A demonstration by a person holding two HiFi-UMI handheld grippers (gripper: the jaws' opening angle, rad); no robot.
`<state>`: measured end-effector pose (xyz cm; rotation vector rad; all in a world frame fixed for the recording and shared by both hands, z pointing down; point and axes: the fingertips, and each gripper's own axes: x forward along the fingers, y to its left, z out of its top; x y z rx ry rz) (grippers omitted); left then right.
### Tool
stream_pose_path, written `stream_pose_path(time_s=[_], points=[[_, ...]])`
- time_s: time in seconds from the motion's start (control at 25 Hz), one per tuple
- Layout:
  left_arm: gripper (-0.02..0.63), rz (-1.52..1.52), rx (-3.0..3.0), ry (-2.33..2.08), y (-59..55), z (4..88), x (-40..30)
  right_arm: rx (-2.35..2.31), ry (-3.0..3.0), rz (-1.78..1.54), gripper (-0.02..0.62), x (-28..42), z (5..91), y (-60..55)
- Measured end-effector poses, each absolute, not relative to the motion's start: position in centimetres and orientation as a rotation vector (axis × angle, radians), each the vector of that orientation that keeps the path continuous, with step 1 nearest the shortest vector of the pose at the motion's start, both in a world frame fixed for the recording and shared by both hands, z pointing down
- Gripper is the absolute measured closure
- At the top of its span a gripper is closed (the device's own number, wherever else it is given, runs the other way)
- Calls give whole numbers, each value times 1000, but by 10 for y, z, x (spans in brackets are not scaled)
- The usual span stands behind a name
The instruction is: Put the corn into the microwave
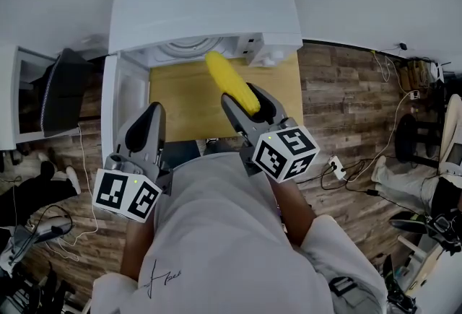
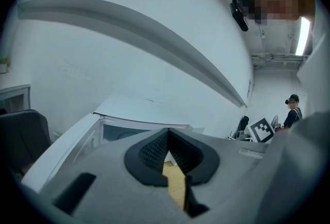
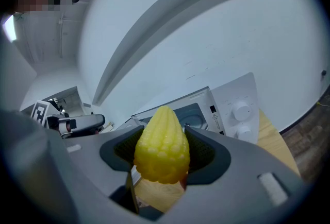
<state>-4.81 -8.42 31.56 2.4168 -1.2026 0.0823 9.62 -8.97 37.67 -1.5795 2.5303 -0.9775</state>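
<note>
Brown wood floor (image 1: 339, 103) runs all round a pale table (image 1: 177, 103), and a white microwave (image 1: 206, 9) sits at the far side of it. Far to the left is a dark chair (image 1: 65, 92). Next comes the microwave door (image 1: 126, 99), swung wide open to the left, so the way in is free. Just in front of the door hangs the left gripper (image 1: 148, 121). Its jaws are closed up with nothing in them. I think it waits there, out of the way, because the door is open and it has nothing to carry.

In the middle, over the table and right at the mouth of the microwave, is the yellow corn (image 1: 231, 80). It is up in the air, not yet inside. Its pointy end aims at the opening and its fat end sits in the right gripper (image 1: 245, 99). The two jaws squeeze it from both sides, standing fairly wide because the corn is thick. Holding it by the back end makes sense: the long free part can go in first, and the gripper need not reach far inside.

More to the right are the round knobs (image 3: 241, 112) on the microwave front. The corn is lined up left of them, with the hole, so it should not bump them. Past the table, cables (image 1: 354, 179) lie on the floor
</note>
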Motion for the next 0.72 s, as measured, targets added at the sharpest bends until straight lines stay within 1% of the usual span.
stream_pose_path(time_s=[0.52, 0.72], points=[[617, 106, 2375, -1238, -89, 321, -69, -1589, 2541, -1016, 337, 83, 397, -107], [618, 109, 2364, -1247, -91, 324, -72, -1612, 2580, -982, 337, 79, 404, -111]])
